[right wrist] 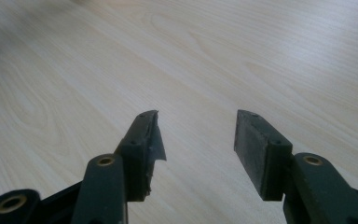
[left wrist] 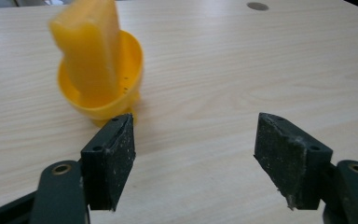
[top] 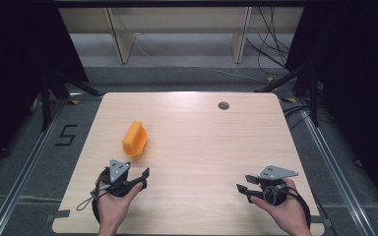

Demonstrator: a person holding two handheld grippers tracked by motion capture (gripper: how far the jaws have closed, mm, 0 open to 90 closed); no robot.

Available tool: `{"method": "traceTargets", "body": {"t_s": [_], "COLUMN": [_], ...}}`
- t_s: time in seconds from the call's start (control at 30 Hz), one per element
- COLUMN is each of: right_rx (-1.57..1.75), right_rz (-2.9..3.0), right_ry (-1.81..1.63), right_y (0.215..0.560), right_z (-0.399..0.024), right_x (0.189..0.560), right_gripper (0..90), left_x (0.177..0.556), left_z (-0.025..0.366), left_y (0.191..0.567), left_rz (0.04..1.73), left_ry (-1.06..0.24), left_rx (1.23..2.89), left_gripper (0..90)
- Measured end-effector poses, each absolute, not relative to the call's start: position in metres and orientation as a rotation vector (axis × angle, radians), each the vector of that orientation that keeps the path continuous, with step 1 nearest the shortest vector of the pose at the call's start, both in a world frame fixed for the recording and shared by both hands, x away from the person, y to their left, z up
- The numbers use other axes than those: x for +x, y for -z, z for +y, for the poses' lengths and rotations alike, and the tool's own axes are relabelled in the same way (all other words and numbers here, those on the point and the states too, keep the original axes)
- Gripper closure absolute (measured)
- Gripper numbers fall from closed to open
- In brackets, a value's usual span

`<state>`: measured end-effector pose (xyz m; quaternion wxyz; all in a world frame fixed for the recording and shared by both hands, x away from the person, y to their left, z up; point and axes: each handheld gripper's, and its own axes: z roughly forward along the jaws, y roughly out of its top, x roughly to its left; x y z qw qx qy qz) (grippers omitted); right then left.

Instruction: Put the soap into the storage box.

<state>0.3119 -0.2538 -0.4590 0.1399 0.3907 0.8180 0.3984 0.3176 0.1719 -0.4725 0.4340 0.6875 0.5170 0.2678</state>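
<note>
Holding both grippers low with jaws spread and empty, you have the orange cup (top: 135, 140) just beyond your left gripper (top: 144, 177); clip its rim and it may topple; right gripper (top: 243, 188) waits well apart on the desk (top: 216, 142).

Even overhead light falls on the pale counter (top: 202, 147), with only soft, short shadows; its surroundings drop to near black at both sides. The high view is sharp though slightly grainy. In the left gripper view the orange scoop (left wrist: 98, 60) is blurred. The right gripper view's far corner smears out of focus.
</note>
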Motion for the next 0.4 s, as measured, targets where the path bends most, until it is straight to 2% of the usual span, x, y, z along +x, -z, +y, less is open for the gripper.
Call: {"method": "traceTargets", "body": {"t_s": [0.4], "right_rx": [1.132], "right_rz": [2.358], "right_ry": [-1.153], "right_y": [0.459], "right_z": [-0.255], "right_x": [0.312], "right_gripper": [50.1], "left_x": [0.304], "left_z": [0.156], "left_y": [0.484], "left_rz": [1.231], "left_ry": [-0.632], "left_rx": [1.762], "left_gripper": [30.1]}}
